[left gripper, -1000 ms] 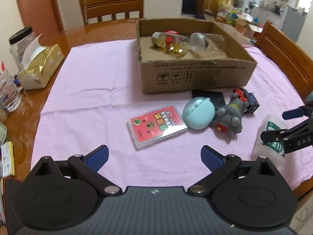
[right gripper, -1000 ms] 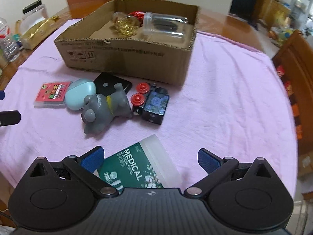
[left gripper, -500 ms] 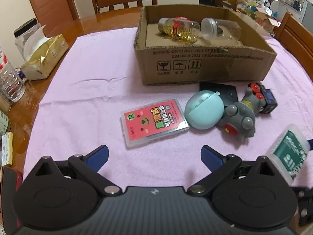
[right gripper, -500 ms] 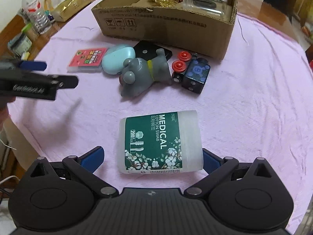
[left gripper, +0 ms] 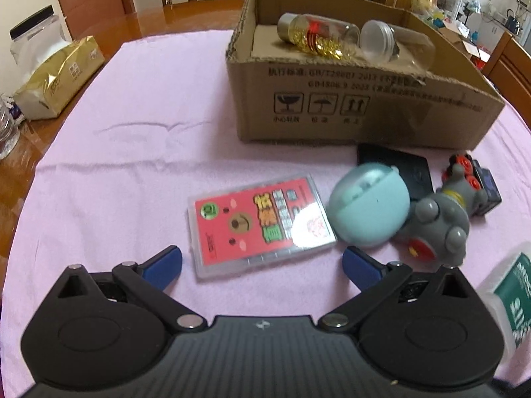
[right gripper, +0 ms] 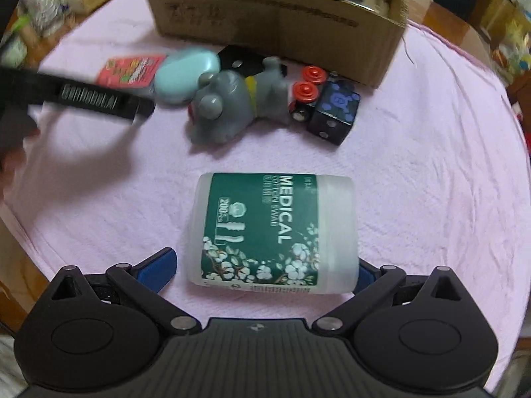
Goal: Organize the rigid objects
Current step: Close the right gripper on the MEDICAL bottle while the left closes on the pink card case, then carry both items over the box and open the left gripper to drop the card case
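Observation:
My left gripper (left gripper: 262, 265) is open just short of a red card case (left gripper: 260, 220) lying flat on the pink cloth. A teal round case (left gripper: 368, 205), a grey toy figure (left gripper: 438, 222), a black card (left gripper: 408, 169) and a dark toy car (left gripper: 481, 182) lie to its right. My right gripper (right gripper: 265, 270) is open, its jaws on either side of the near end of a cotton swab tub (right gripper: 272, 232) lying on its side. The cardboard box (left gripper: 332, 112) behind holds two jars (left gripper: 318, 36).
A gold tissue pack (left gripper: 56, 79) and a plastic jar (left gripper: 33, 36) stand on the wooden table at the left. Wooden chairs stand behind and to the right. The left gripper's body (right gripper: 83, 96) shows at the left of the right wrist view.
My left gripper has moved forward toward the red card case. My right gripper has moved so that the swab tub now lies between its jaws.

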{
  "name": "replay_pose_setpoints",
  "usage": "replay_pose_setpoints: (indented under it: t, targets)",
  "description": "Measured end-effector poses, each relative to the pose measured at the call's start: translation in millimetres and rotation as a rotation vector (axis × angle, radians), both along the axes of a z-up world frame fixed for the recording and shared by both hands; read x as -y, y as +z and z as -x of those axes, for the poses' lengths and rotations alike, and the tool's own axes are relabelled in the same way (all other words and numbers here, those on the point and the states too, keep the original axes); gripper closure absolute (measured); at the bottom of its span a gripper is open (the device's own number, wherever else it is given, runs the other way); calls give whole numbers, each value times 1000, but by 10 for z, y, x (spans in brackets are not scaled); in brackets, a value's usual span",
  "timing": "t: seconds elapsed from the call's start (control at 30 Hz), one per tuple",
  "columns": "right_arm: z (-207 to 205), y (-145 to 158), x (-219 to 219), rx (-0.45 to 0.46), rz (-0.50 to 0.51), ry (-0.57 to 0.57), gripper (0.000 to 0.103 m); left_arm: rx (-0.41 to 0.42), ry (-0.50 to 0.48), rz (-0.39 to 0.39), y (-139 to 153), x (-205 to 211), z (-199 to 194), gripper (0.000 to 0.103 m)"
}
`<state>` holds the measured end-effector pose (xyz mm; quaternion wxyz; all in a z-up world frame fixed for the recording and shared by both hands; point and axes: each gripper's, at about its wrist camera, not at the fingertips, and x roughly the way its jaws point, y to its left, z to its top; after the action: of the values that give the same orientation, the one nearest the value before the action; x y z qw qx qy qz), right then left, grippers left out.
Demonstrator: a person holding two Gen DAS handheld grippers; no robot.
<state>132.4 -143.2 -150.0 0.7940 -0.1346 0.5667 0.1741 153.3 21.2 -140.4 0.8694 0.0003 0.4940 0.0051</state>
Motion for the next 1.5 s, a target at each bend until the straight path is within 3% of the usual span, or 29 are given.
replay_pose_setpoints:
  t: [0.37,0.67,0.9,1.0,1.1,1.5]
  targets:
    - [-92,-27,-74,-15,4,-42,0,-21,32,-1,5,-294,-34,0]
    - [-80,-29,-69,6,-5,-81,0,-9,-65,-4,-7,-278,-162,0]
    - [-71,-33,-66,18,-10,-97,0,-17,-62,-2,-21,-254,-324,0]
    - [-65,-29,-64,17,-10,-103,0,-19,-73,1,-23,-235,-364,3]
    - [-74,-26,-62,15,-9,-104,0,-19,-93,2,2,-220,-363,13]
    - [-321,-36,-78,-22,5,-78,0,-28,-110,2,9,-216,-354,12]
